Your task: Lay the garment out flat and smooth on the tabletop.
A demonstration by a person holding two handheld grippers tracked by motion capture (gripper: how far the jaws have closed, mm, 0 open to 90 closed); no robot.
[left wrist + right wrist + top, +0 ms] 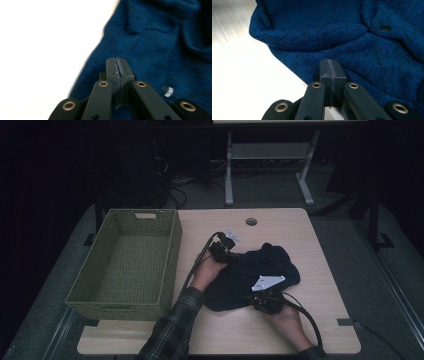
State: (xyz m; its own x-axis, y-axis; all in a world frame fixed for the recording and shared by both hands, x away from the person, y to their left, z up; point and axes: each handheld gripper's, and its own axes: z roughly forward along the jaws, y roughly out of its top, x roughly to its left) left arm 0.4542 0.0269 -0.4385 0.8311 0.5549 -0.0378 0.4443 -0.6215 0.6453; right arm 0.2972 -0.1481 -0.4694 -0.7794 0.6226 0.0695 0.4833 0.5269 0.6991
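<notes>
A dark blue knitted garment (pixel 265 265) lies crumpled in the middle of the light wooden table (pixel 320 270). My left gripper (pixel 227 256) rests at the garment's left edge, held from the near side. In the left gripper view its jaws (pixel 117 61) are pressed together over the blue fabric (pixel 155 37), and no cloth shows between them. My right gripper (pixel 252 296) sits at the garment's near edge. In the right gripper view it (pixel 331 62) is shut just above the folded hem of the knit (pixel 337 42), near a dark button (pixel 385 27).
A green woven basket (pixel 172 250) stands on the table's left side, its inside bare. A round cable hole (pixel 251 221) is at the table's far edge. Beyond the table stands a white desk frame (pixel 270 155) on a dark floor.
</notes>
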